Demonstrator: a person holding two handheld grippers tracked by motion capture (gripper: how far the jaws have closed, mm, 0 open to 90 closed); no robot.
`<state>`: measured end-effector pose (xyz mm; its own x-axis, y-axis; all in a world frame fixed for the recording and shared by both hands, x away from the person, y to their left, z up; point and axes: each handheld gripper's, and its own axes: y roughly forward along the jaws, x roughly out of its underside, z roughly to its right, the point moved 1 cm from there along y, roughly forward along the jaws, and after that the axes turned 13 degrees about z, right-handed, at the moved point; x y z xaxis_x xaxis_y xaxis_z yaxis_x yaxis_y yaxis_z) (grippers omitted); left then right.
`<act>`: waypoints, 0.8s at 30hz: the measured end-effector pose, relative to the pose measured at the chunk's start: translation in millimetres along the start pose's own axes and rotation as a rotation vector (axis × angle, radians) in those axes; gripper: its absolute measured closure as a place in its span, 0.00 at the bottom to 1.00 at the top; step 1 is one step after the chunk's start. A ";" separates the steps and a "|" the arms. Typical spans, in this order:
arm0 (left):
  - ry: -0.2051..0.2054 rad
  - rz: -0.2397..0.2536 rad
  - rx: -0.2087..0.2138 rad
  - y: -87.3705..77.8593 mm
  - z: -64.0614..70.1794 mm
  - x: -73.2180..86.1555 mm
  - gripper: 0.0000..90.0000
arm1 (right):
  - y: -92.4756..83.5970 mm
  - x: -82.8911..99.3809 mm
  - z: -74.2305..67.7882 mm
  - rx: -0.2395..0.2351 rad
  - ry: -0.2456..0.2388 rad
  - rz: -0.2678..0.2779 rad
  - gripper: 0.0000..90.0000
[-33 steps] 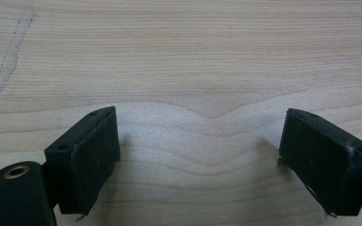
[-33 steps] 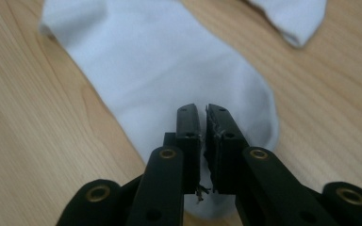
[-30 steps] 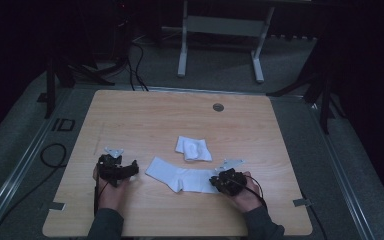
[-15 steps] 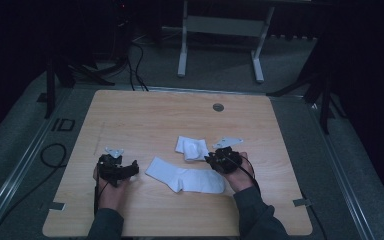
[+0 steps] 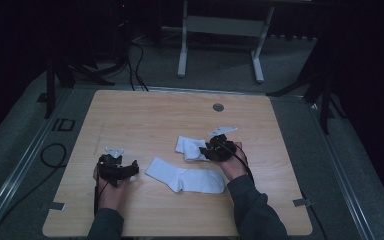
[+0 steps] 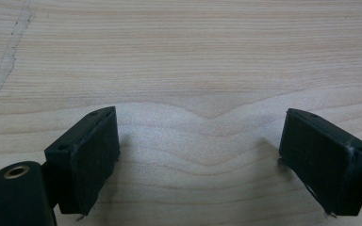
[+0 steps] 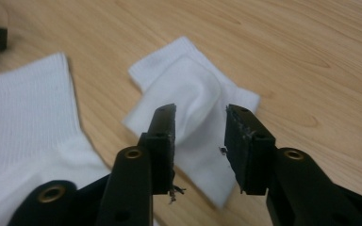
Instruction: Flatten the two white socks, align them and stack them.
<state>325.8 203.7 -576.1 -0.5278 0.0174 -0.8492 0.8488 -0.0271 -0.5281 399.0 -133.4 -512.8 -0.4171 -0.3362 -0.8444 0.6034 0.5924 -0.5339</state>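
Between the fingers (image 7: 238,141) of your right gripper (image 7: 199,141) there is only air: they stand apart, having just been opening, and they hang above the folded white sock (image 7: 193,122) without pressing on it. That folded sock lies on the wooden counter (image 7: 311,56) directly ahead of the fingers, its bulged middle showing through the gap. In the high view your right gripper (image 5: 211,150) sits at the folded sock's (image 5: 189,147) right-hand edge, near the middle of the counter (image 5: 145,115). Just beside that sock, toward you and to its left, lies the flat white sock (image 5: 185,179), stretched out lengthwise with its ribbed cuff at the left end; in the right gripper view the flat sock (image 7: 33,122) runs down the left side, its ribbing plain to see, and the two socks lie close, though whether they touch is hard to tell. The fingers (image 6: 94,160) of your left gripper (image 6: 200,160) are spread wide with bare wood grain of the counter (image 6: 193,56) between them, holding nothing. In the high view your left gripper (image 5: 125,171) rests near the counter's front left, its fingers turned toward the flat sock's cuff and a little apart from it. A small round grey disc (image 5: 218,107) is set in the counter near its far edge, well apart from both socks.
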 end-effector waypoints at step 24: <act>0.000 0.000 0.000 0.0 0.0 0.0 0.14 | 38.0 20.7 2.5 -0.037 0.102 -0.132 0.97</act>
<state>325.8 203.7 -576.1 -0.5281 0.0177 -0.8490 0.8486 -0.0271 -0.5284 414.9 -119.7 -550.7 -0.5590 -0.3376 -0.7573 0.5144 0.5752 -0.6361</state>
